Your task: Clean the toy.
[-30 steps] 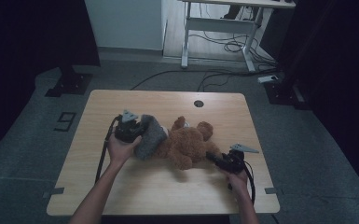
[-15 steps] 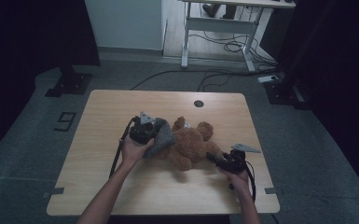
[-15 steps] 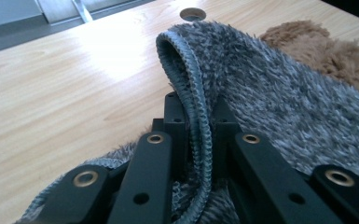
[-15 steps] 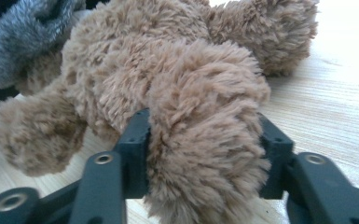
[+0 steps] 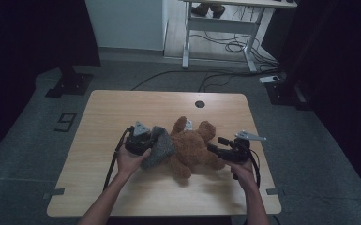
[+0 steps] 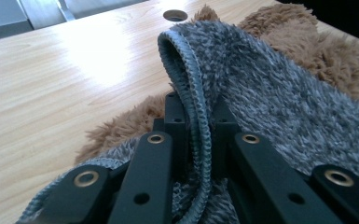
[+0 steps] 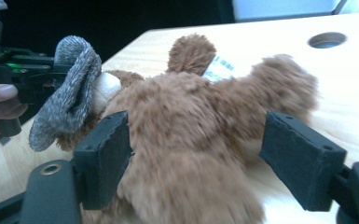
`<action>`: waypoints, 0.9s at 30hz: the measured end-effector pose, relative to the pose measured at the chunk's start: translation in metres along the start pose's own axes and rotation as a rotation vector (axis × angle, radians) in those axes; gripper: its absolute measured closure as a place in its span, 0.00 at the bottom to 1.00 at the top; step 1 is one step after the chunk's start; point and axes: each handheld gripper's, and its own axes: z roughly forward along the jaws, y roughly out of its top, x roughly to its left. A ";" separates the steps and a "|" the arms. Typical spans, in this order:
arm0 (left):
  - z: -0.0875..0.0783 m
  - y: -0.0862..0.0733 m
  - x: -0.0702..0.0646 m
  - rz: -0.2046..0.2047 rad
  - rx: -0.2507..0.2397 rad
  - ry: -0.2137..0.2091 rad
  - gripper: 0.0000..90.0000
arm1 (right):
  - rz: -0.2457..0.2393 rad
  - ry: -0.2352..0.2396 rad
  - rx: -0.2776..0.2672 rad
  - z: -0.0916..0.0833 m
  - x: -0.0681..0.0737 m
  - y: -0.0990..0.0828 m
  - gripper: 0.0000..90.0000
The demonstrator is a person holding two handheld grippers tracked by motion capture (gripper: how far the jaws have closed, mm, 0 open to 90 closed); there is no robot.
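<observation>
- Lying near the middle of the wooden table point(image 5: 122, 112) is the brown teddy bear point(image 5: 192, 145); in the high view its long axis is seen to run roughly across the table, with the head end toward the left gripper and the legs toward the right gripper.
- A grey fleece garment point(image 5: 158, 147) is draped at the bear's head end, just beside and touching the fur; from the right gripper view its opening appears to be held against the bear's pale muzzle point(image 7: 105, 88), though whether the head is already inside cannot be told.
- The left gripper point(image 6: 198, 116) is clamped together on the stitched hem of the garment, as the left gripper view shows; it is the nearer of the two to the head, so the pull over the bear is judged to fall to it, along the body's axis toward the right.
- The right gripper point(image 7: 198, 149) has just been opening; its pads stand apart on either side of the bear's lower body, which lies between them, with the left pad close against the fur and the right one clear.
- A white label point(image 7: 218, 68) is seen on the bear's upper body.
- No containers are seen on the table; a round cable hole point(image 5: 199, 103) is set near its far edge.
</observation>
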 end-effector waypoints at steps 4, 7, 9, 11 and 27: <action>-0.003 -0.003 -0.001 -0.003 -0.003 -0.013 0.90 | -0.025 0.018 0.071 0.027 0.007 0.008 0.23; -0.005 -0.004 0.000 -0.003 -0.003 -0.022 0.90 | -0.036 0.018 0.146 0.045 0.009 0.002 0.20; -0.006 -0.006 0.000 -0.011 -0.006 -0.027 0.90 | -0.039 0.021 0.188 0.055 0.009 -0.005 0.17; -0.007 -0.007 0.000 -0.019 -0.008 -0.037 0.90 | -0.017 0.043 0.199 0.058 0.008 -0.010 0.16; -0.022 -0.018 -0.003 -0.038 -0.013 -0.104 0.90 | -0.049 0.070 0.169 0.050 0.013 -0.048 0.47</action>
